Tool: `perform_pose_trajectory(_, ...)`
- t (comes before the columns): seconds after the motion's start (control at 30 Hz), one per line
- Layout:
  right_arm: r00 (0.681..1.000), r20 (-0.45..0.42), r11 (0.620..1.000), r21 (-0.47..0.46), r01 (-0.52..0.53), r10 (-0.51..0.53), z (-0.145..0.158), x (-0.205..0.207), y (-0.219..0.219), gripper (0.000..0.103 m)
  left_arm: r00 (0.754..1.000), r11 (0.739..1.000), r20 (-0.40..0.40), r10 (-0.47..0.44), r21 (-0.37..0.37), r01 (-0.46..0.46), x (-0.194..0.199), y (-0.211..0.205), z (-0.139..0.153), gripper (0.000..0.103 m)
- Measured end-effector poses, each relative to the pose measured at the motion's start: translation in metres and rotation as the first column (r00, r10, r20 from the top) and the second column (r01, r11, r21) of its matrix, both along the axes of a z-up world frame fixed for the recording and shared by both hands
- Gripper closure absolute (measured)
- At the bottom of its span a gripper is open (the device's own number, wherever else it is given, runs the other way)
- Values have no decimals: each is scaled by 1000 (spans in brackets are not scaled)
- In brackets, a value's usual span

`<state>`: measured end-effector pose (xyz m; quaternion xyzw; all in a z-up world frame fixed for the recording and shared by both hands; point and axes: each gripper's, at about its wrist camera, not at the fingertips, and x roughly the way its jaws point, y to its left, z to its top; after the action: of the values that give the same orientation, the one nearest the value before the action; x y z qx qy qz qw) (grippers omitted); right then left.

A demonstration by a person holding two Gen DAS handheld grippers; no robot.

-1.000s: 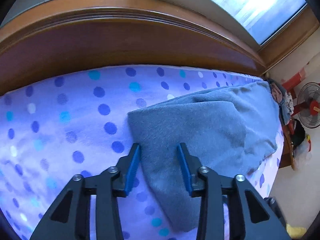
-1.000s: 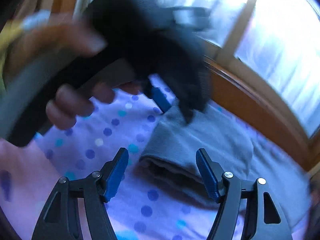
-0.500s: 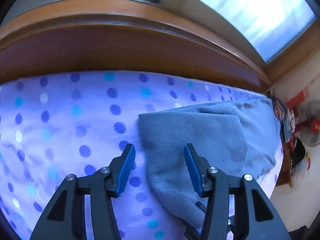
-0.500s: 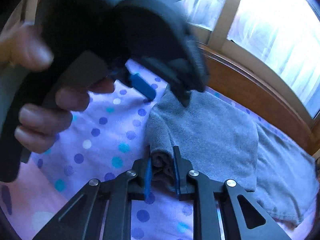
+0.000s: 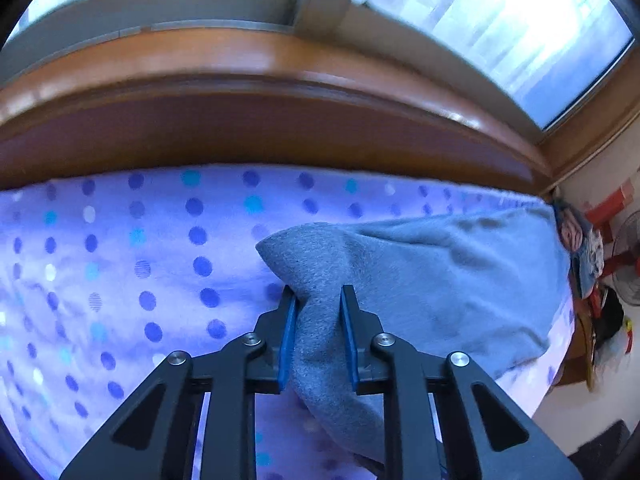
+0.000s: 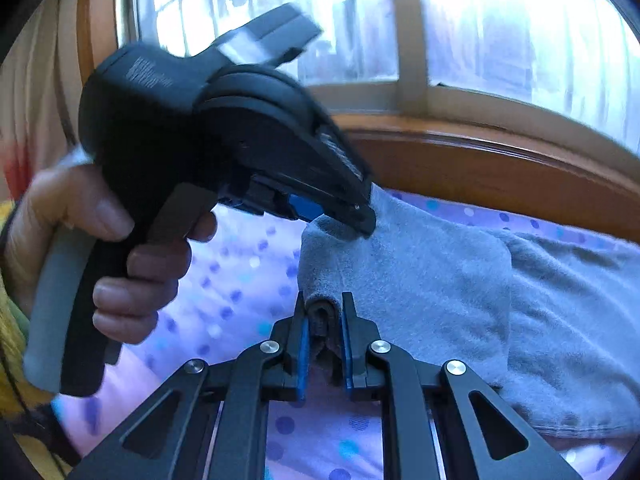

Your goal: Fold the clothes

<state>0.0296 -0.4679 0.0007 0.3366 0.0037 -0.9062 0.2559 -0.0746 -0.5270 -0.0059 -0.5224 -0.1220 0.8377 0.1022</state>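
On the dotted bed [image 5: 120,264], my left tool [image 5: 318,340] and right tool [image 6: 323,344] now both pinch the grey garment [image 5: 440,280]; only the right view shows my hand [image 6: 120,256].

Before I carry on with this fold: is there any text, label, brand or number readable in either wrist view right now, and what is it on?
Left gripper housing, seen from the right wrist view: two patches of raised lettering, too blurred to read.
Grey garment: no label or print visible in either view.
Polka-dot bedsheet: dots only, no text.
Red items by the wall at the far right of the left wrist view: too small to tell.
Nothing legible anywhere.
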Motion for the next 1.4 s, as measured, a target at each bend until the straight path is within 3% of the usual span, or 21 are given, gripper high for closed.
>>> perform_pose_trajectory(0.1, 999, 30, 986, -162, 23, -19, 15, -2, 35, 89, 1000, 1000, -27, -1, -31, 0, 1, 22, 24, 83)
perform_pose_trajectory(0.27, 994, 72, 938, -333, 97, -77, 29, -4, 98, 89, 997, 997, -70, -19, -82, 14, 1, 66, 61, 87)
perform_pose_trajectory(0.47, 973, 164, 851, -475, 224, -165, 26, 2, 179, 89, 993, 988, -60, -101, -126, 93, -19, 150, 64, 87)
perform_pose_trajectory(0.6, 947, 226, 813, -491, 312, -227, 10, 2, 222, 89, 987, 977, -30, -160, -151, 154, -31, 205, 45, 87)
perform_pose_trajectory(0.73, 905, 308, 797, -444, 409, -294, -15, -2, 254, 90, 975, 963, 11, -224, -152, 223, -40, 251, 15, 84)
perform_pose_trajectory(0.9, 851, 437, 814, -354, 460, -290, -52, -20, 273, 88, 969, 962, 68, -238, -123, 245, -43, 279, -14, 83)
perform_pose_trajectory(1.03, 857, 460, 840, -348, 416, -234, -43, -23, 281, 77, 972, 968, 47, -231, -88, 235, -26, 268, 6, 83)
perform_pose_trajectory(1.13, 882, 407, 885, -283, 369, -238, -20, -19, 286, 69, 982, 976, -5, -191, -104, 189, 0, 243, 33, 81)
perform_pose_trajectory(1.23, 928, 297, 928, -228, 296, -224, 4, -24, 278, 68, 991, 983, -46, -127, -141, 119, 27, 212, 52, 73)
perform_pose_trajectory(1.3, 952, 243, 947, -213, 241, -187, 12, -37, 266, 68, 997, 990, -33, -75, -122, 70, 42, 191, 48, 71)
perform_pose_trajectory(1.4, 962, 247, 964, -207, 165, -112, 7, -52, 245, 68, 998, 996, 47, -43, -75, 47, 55, 176, 14, 71)
